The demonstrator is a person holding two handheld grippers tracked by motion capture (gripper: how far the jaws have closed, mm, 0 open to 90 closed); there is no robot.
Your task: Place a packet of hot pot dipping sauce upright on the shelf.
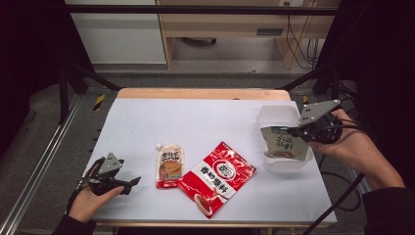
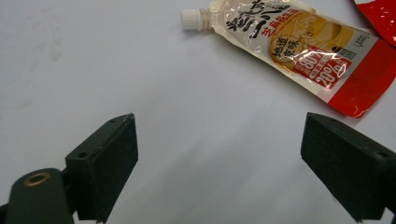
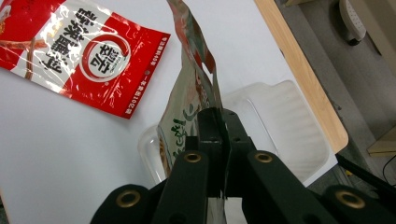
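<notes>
Currently the right gripper (image 1: 295, 131) clamps the top edge of a grey-green seasoning pouch (image 1: 285, 145), jaws pinched tight on it. Pouch hangs over the clear plastic tray (image 1: 278, 115) at the table's (image 1: 205, 117) right edge, long axis near upright, lower end down in the tray; whether it touches the tray floor cannot be told. In the right gripper view the pouch is seen edge-on, print mostly unreadable. Left gripper (image 1: 128, 184) rests at the near left, jaws wide, nothing between them. Count: three pouches, namely the held one, one spouted sauce pouch (image 1: 170, 166) with cap pointing away, and one red seasoning bag (image 1: 217, 178). One tray.
</notes>
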